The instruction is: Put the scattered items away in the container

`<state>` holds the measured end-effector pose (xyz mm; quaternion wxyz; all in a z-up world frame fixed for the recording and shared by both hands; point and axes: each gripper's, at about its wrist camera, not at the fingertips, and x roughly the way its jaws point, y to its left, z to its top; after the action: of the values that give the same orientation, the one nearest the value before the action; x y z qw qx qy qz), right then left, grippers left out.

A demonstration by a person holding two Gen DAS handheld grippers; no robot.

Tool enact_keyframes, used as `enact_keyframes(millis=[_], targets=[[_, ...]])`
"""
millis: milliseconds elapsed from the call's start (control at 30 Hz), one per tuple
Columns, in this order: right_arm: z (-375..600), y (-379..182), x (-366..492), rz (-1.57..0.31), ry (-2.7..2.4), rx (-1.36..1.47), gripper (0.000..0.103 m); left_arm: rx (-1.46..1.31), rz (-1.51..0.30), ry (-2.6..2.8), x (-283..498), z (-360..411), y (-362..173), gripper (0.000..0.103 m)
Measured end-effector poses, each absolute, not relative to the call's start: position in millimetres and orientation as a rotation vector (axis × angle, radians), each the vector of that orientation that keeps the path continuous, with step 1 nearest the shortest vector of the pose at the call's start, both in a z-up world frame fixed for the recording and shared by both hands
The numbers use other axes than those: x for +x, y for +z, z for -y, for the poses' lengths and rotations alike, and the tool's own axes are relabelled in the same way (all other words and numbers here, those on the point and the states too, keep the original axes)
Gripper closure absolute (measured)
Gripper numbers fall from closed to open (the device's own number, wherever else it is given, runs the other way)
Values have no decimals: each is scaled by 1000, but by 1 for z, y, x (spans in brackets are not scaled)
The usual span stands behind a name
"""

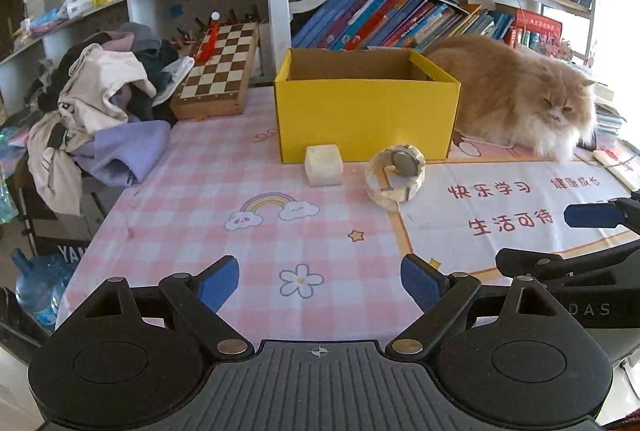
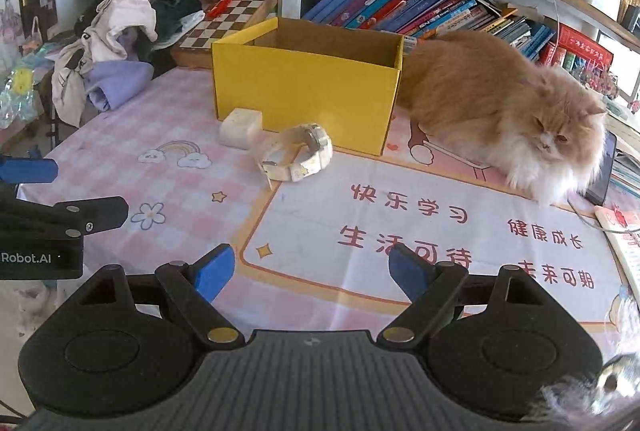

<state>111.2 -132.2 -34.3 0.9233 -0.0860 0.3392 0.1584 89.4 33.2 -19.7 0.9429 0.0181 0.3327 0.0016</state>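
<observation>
An open yellow cardboard box [image 1: 366,119] [image 2: 304,103] stands on the pink checked tablecloth. In front of it lie a white block [image 1: 324,165] [image 2: 240,128] and a cream wristwatch [image 1: 396,173] [image 2: 296,153] on its side. My left gripper [image 1: 320,283] is open and empty, well short of both items. My right gripper [image 2: 310,271] is open and empty, also near the table's front. Each gripper shows at the edge of the other's view: the right one in the left wrist view [image 1: 580,251], the left one in the right wrist view [image 2: 48,215].
An orange long-haired cat [image 1: 516,95] [image 2: 500,111] lies right of the box, touching it. A pile of clothes [image 1: 100,111] and a chessboard [image 1: 220,71] sit at the back left. Bookshelves [image 1: 400,15] stand behind. A phone [image 2: 600,175] lies by the cat.
</observation>
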Motion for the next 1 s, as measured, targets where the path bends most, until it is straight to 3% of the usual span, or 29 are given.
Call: enact_keyframes(millis=[1000], targets=[[125,-41,127,-743,338,-181,19,42,-719,-7,102,-34,-29,13]])
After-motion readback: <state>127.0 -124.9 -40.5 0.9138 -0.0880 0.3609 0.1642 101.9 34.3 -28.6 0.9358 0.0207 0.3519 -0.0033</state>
